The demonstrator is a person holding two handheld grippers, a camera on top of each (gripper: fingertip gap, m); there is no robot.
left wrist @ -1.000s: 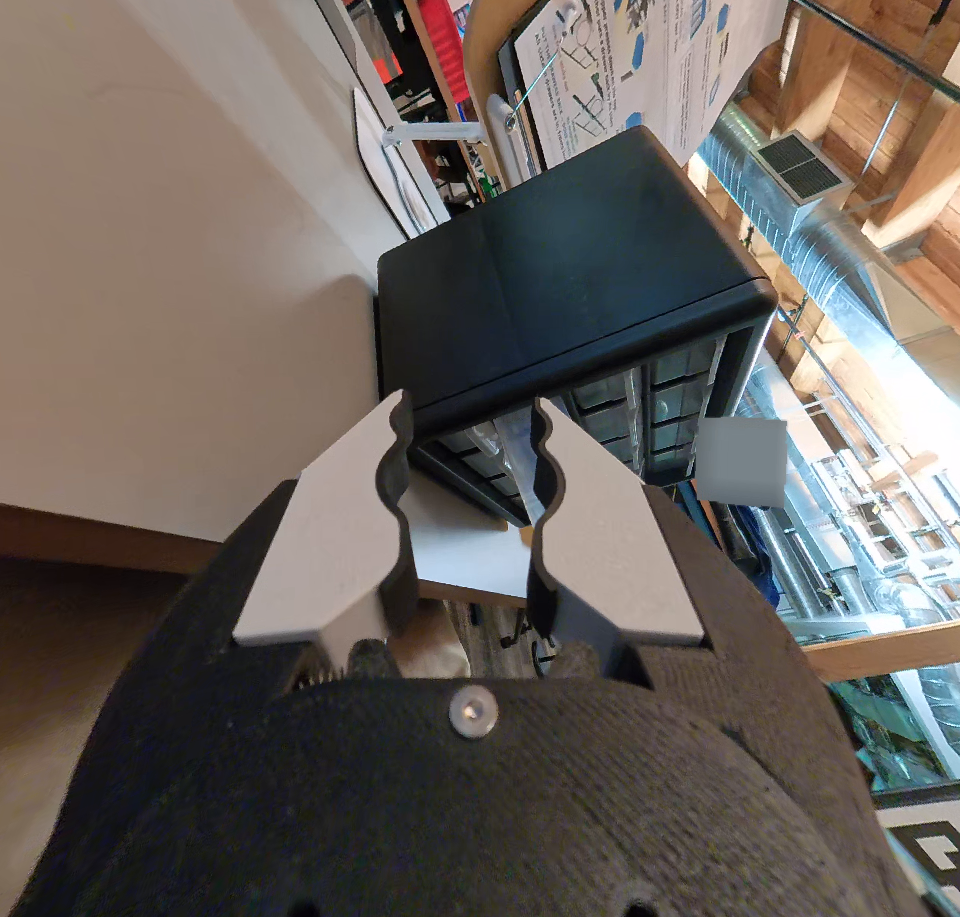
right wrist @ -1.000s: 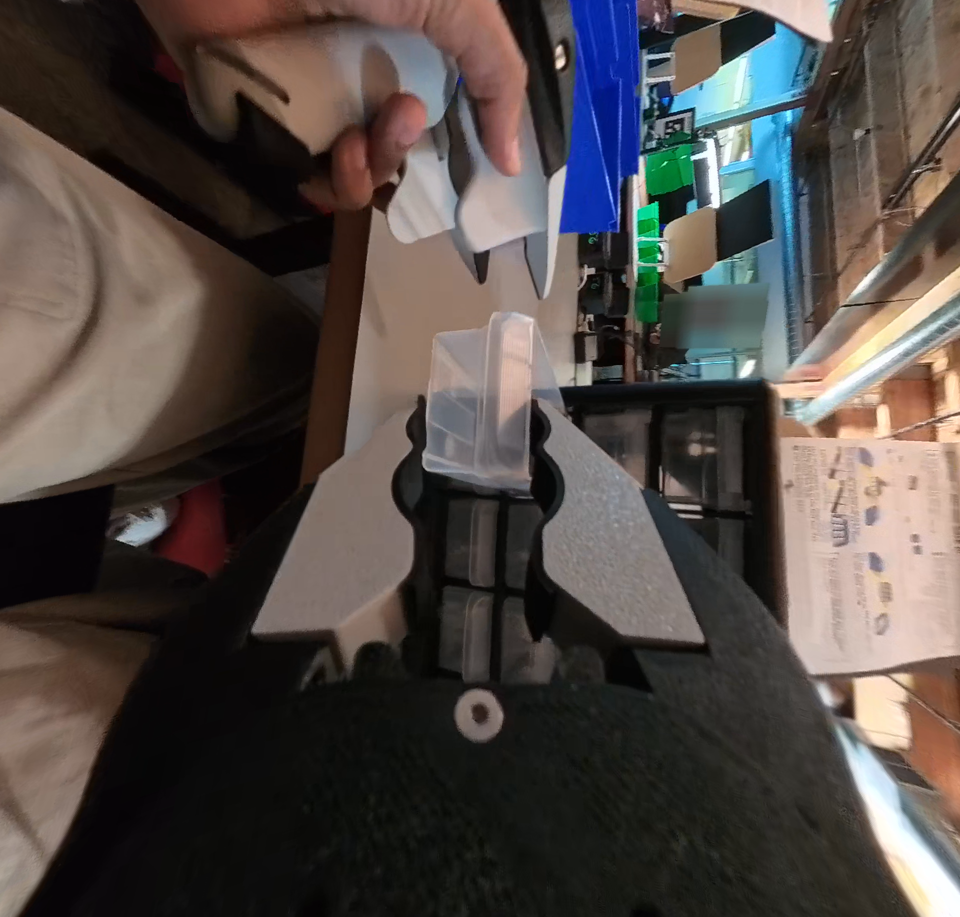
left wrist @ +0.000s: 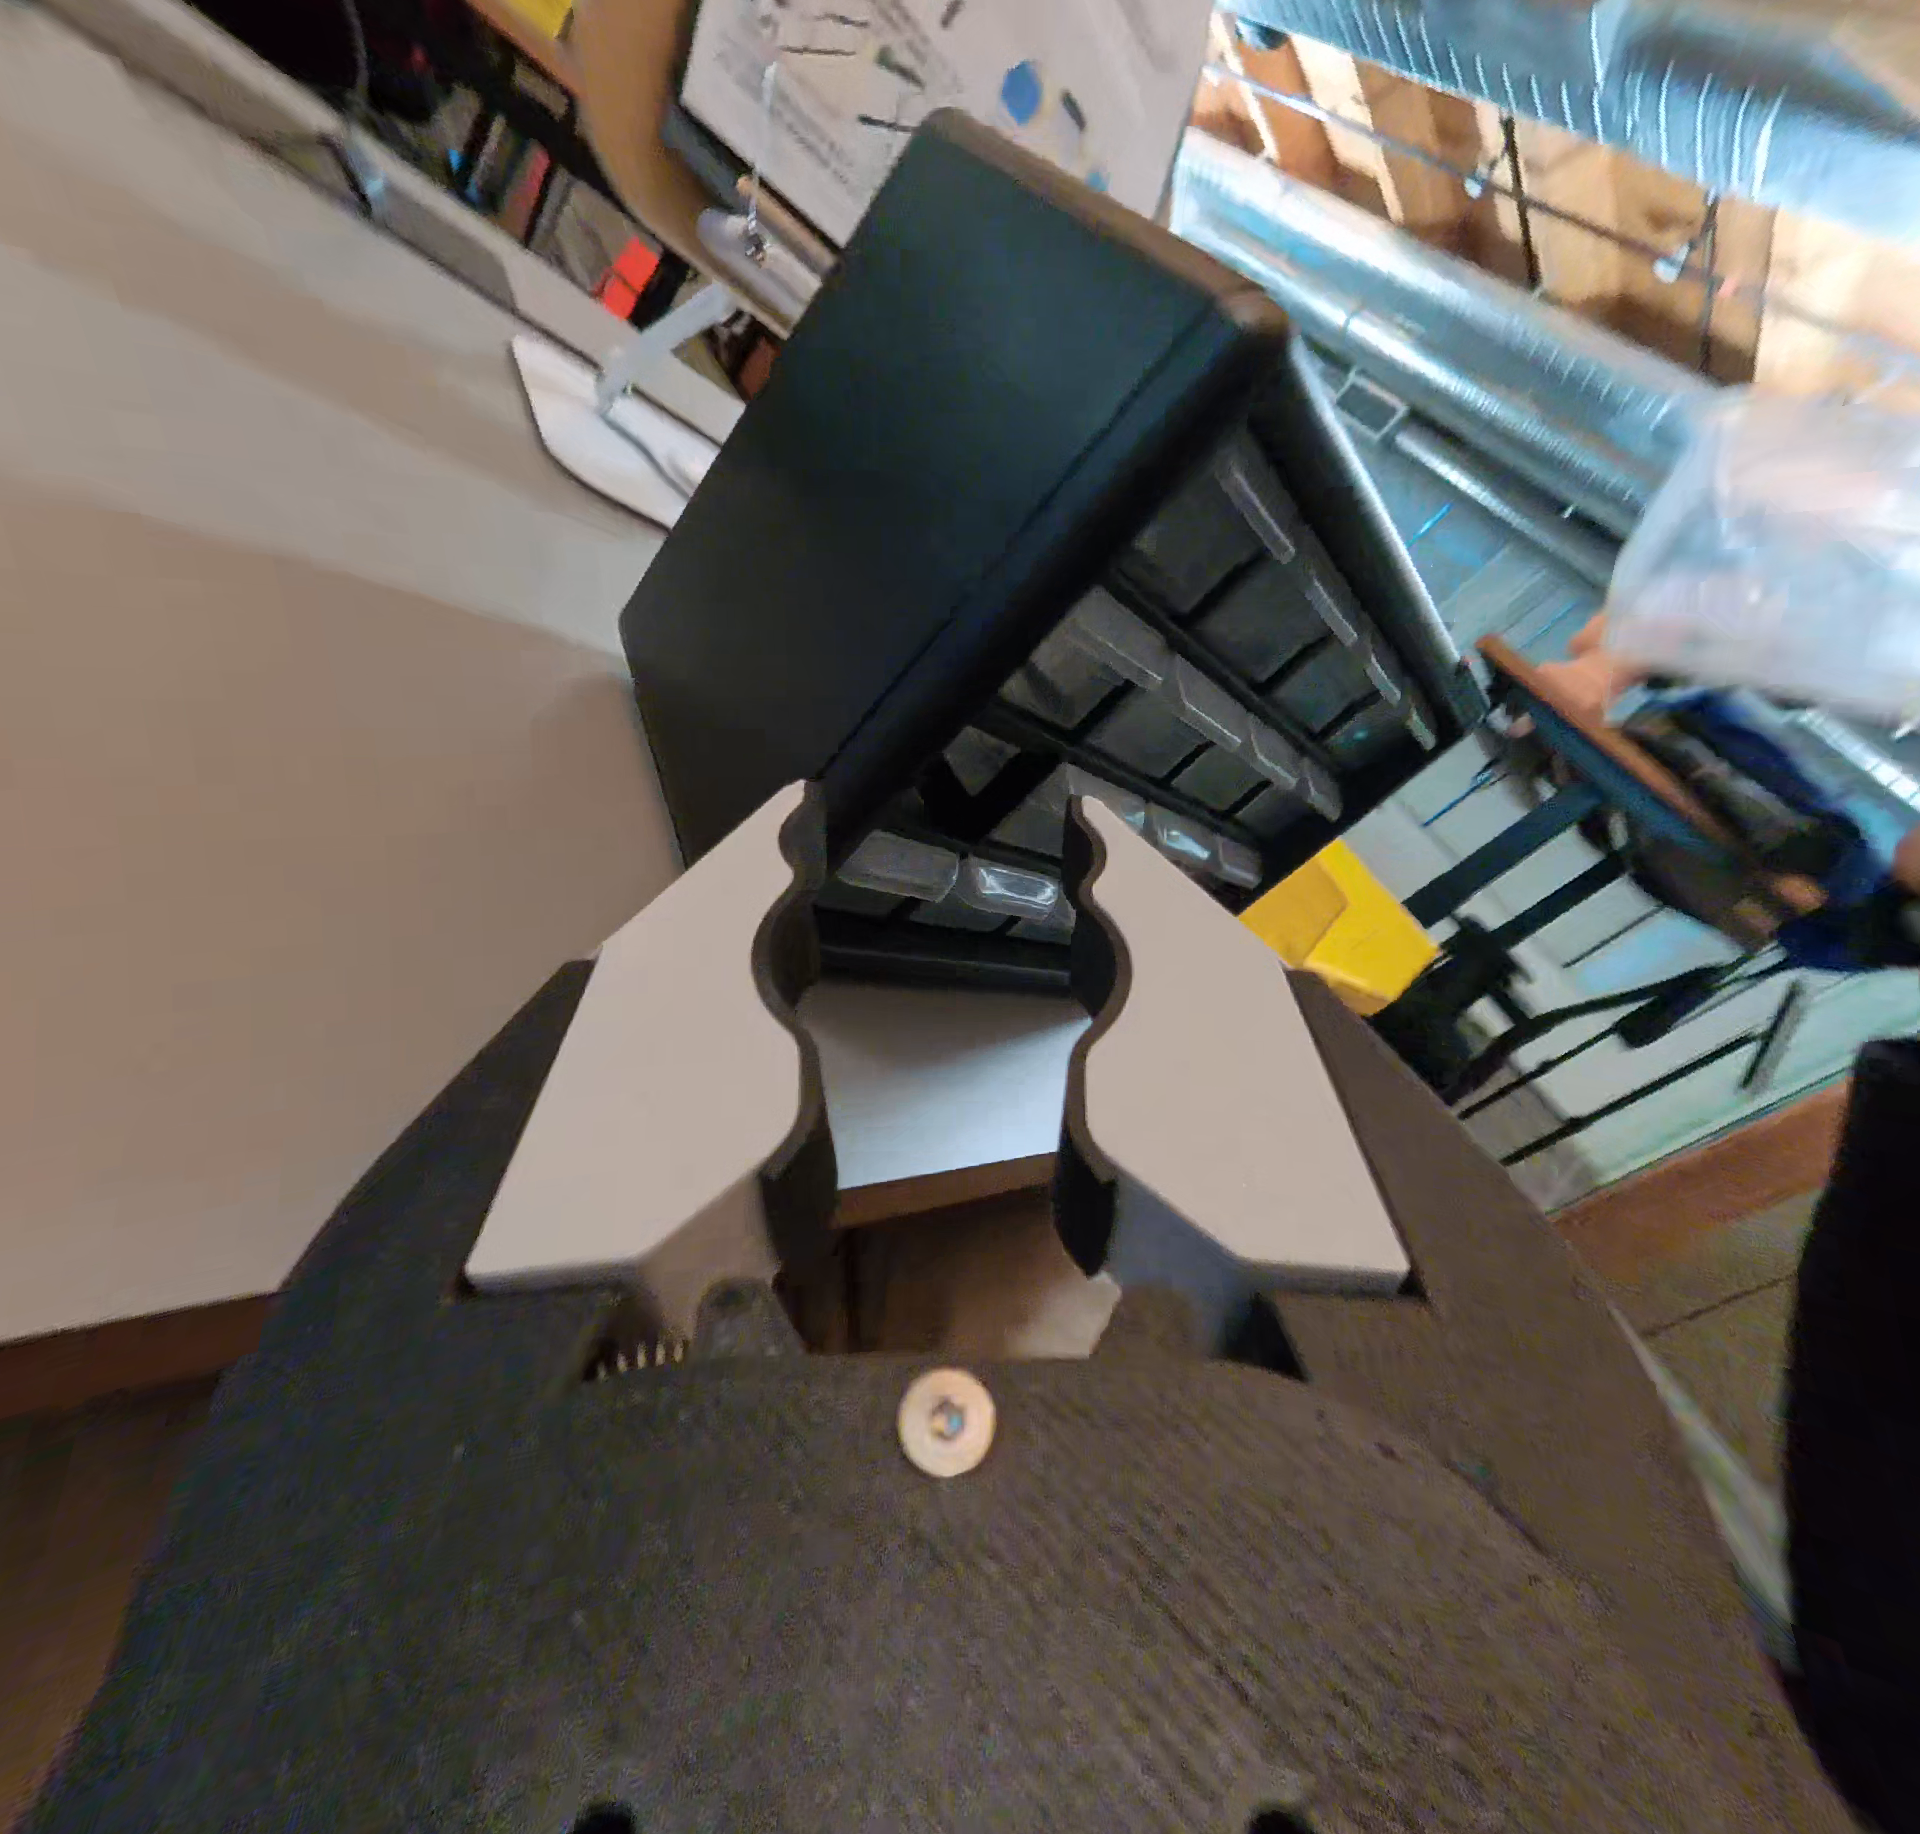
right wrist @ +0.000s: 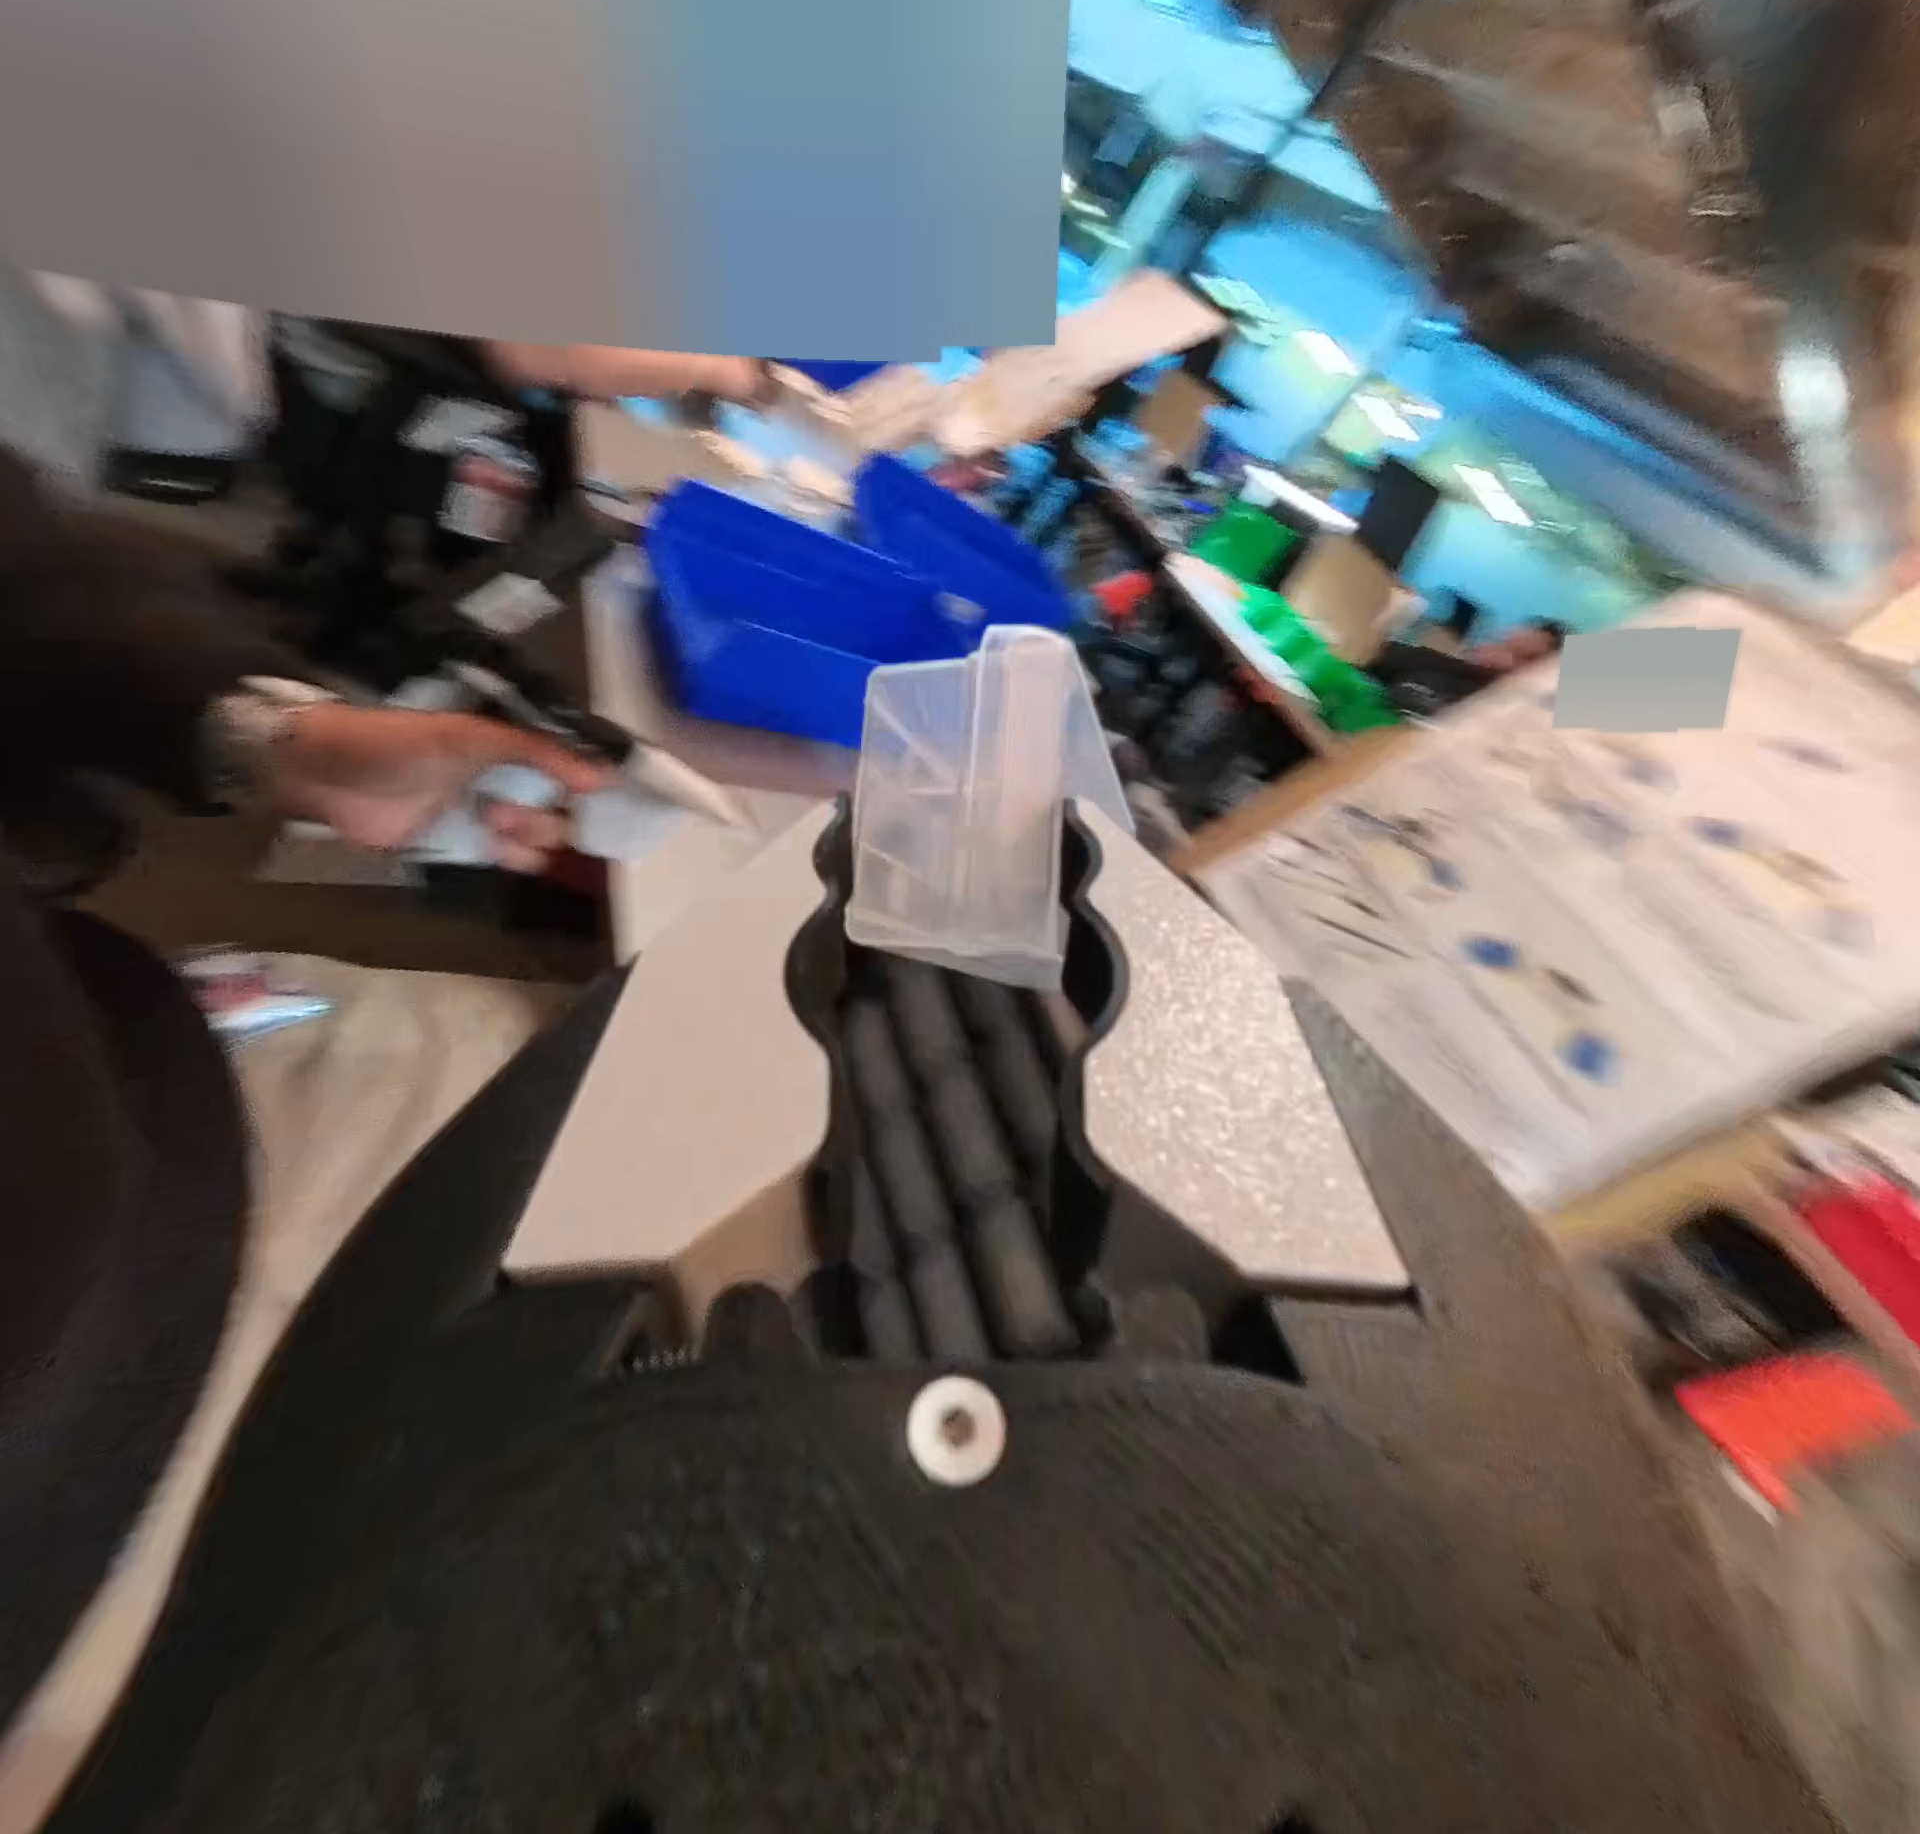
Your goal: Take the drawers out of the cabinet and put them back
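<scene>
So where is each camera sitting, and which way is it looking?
Left wrist view: sits on the left gripper, whose open, empty fingers point at the black plastic drawer cabinet on the pale table.
Right wrist view: sits on the right gripper, shut on a small clear plastic drawer; beyond it are blue bins and a hand.
Shared: probably the clear drawer, a blur at the left view's right edge.

black cabinet (left wrist: 935, 496), clear drawer (right wrist: 961, 828) clamped

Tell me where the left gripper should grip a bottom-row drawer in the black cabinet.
Probably its protruding clear handle lip: approach the cabinet head-on from the open front, the left gripper closing across the lip, since the lip alone sticks out.
</scene>
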